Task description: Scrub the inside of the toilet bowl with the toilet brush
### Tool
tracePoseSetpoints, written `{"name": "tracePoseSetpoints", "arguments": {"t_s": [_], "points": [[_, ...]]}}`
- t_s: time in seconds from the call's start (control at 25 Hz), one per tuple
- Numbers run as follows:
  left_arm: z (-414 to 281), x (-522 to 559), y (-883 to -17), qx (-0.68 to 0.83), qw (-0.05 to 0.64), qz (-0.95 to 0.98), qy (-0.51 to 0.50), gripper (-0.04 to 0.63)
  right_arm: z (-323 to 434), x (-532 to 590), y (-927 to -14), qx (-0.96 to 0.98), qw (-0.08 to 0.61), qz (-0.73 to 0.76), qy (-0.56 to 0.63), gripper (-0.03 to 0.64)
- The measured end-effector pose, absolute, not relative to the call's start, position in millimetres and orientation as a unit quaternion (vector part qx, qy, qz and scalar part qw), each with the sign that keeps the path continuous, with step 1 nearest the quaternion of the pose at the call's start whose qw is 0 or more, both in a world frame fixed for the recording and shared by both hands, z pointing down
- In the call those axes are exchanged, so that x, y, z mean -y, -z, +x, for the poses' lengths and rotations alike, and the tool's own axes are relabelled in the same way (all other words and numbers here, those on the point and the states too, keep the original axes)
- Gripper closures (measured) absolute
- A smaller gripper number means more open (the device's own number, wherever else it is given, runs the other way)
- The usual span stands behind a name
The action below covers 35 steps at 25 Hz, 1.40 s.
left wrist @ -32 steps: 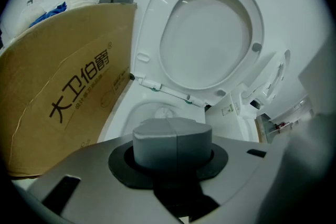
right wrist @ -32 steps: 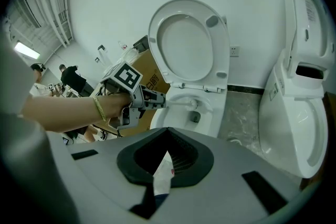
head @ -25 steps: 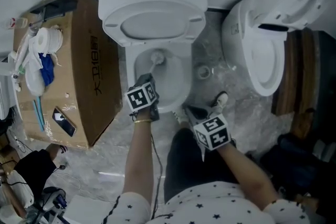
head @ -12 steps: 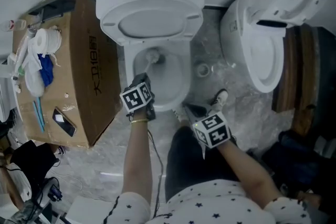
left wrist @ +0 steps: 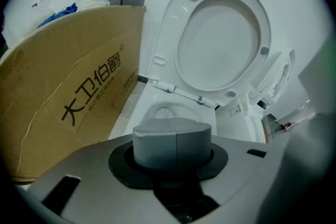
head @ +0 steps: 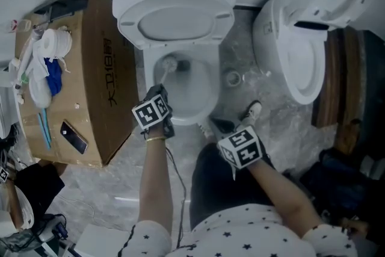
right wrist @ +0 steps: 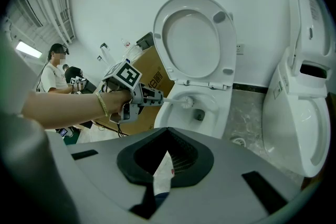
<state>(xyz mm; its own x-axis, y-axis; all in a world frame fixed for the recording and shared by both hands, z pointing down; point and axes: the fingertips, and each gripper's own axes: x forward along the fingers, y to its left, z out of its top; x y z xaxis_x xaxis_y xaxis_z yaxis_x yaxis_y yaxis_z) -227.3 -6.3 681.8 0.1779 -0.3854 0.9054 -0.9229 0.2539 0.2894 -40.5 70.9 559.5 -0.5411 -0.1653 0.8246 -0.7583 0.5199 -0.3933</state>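
The white toilet (head: 207, 99) stands in the middle of the head view with lid and seat up. My left gripper (head: 157, 93) is at the bowl's front left rim, shut on the toilet brush handle (left wrist: 172, 136). The brush head (head: 168, 63) lies against the bowl's back left inner wall, and it shows in the right gripper view as the brush head (right wrist: 186, 101) and past the jaws as the brush head (left wrist: 165, 112). My right gripper (head: 216, 127) hangs in front of the bowl by my knee, its jaws drawn together on nothing (right wrist: 165, 157).
A cardboard box (head: 102, 69) with rags, a phone and tools on top stands tight against the toilet's left side. A second toilet (head: 301, 51) stands at the right, a floor drain (head: 233, 78) between them. My shoe (head: 252, 111) is near the bowl. A person (right wrist: 52, 73) stands far left.
My left gripper has shifted left and a little toward me. The brush head has slid from the bowl's back middle to its back left wall. The right gripper has barely moved.
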Motion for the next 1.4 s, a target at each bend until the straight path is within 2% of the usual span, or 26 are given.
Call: {"name": "tracePoseSetpoints", "arguments": {"t_s": [1.4], "points": [[-245.2,-73.1,-673.2,0.614,0.541,0.521,-0.243,0.448,-49.5,-84.2,-548.0,0.807,0.383,0.262,-0.365,0.611]]}}
